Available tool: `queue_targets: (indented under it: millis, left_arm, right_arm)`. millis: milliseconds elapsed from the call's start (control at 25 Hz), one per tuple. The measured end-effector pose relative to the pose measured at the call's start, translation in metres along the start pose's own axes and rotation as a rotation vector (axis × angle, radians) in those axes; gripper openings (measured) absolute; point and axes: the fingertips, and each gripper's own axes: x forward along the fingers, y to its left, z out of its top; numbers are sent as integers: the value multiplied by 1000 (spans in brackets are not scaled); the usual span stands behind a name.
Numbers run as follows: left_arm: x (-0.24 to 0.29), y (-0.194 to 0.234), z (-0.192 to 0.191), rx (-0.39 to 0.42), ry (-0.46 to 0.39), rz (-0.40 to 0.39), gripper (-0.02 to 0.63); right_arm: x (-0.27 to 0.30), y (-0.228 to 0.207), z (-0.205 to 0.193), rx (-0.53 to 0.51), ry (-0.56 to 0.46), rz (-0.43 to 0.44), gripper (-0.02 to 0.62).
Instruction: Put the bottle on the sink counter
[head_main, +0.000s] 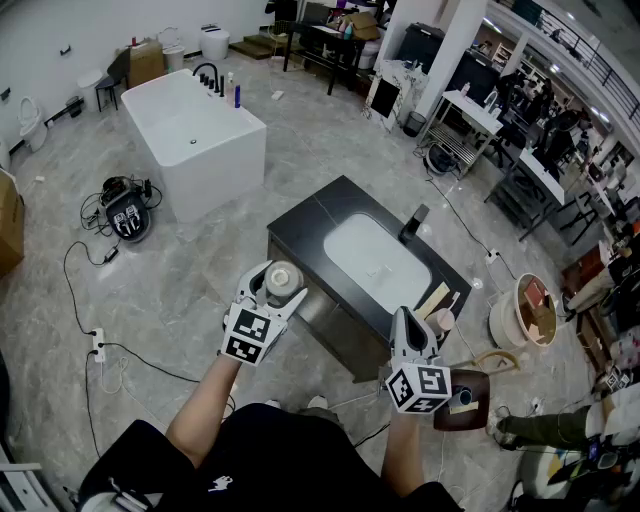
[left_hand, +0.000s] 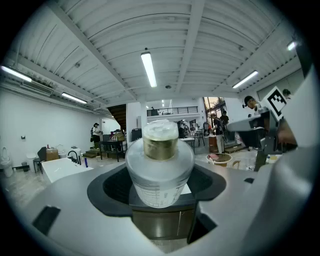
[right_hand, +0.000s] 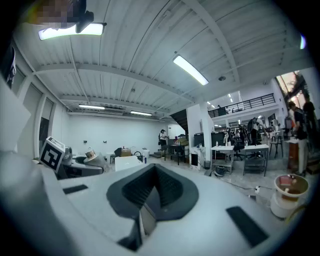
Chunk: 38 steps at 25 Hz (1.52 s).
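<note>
A frosted bottle (head_main: 281, 279) with a gold cap and a clear top stands upright between the jaws of my left gripper (head_main: 272, 290), which is shut on its body. In the left gripper view the bottle (left_hand: 159, 167) fills the middle between the dark pads (left_hand: 112, 187). The gripper hangs just off the near left corner of the dark sink counter (head_main: 312, 226), which has a white basin (head_main: 375, 262) and a black faucet (head_main: 413, 222). My right gripper (head_main: 408, 326) floats by the counter's near right end, shut with nothing in it; its pads (right_hand: 165, 187) meet.
A white bathtub (head_main: 195, 130) stands far left, with a device and cables (head_main: 125, 215) on the floor beside it. A tan slab (head_main: 435, 298) lies at the counter's right end. A brown stool (head_main: 465, 400) and a round basin (head_main: 525, 310) sit right of it. Desks and shelves line the far right.
</note>
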Motion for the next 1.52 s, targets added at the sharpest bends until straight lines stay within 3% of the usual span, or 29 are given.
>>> queue_targets:
  millis: [1120,1520]
  left_arm:
    - [-15,7,-1,-16,-25,6,327]
    - [-20,9,-16,-28,-8,2,327]
  right_arm:
    - [-1,17,7,20,-23,28,2]
    - [-1,19,-9,19,2,22,2]
